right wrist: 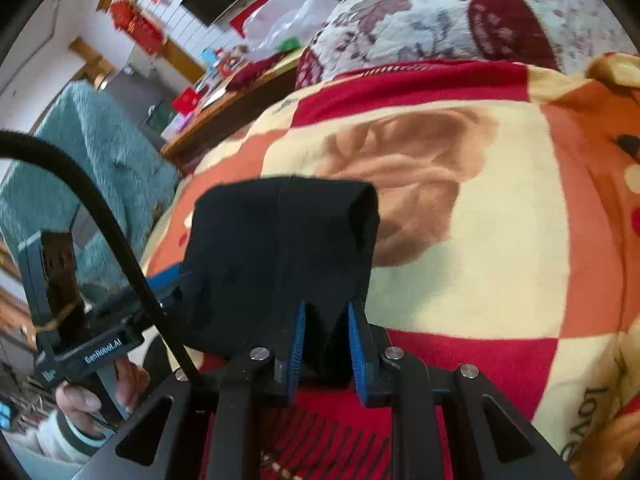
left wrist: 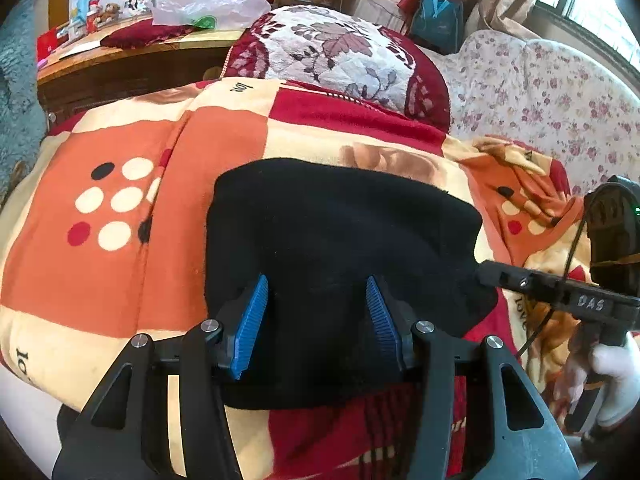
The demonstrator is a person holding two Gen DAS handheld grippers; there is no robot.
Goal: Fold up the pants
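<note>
— What colours is the blanket [left wrist: 168,216] showing?
— It is showing orange, cream and red squares, with white, red and black dots on the orange.
— And the pants [left wrist: 332,236]?
— They are looking plain black all over.
— The cushion [left wrist: 340,52] behind?
— It is wearing a dark red border around a white panel with mauve leaves.
— The gripper pads [left wrist: 252,320]?
— They are showing bright blue against black frames.
— And the sofa cover [left wrist: 540,92]?
— It is showing small pink flowers on white.

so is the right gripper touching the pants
Touching. In the right wrist view the right gripper has a bunch of the black pants pinched between its blue pads, cloth filling the gap.
</note>
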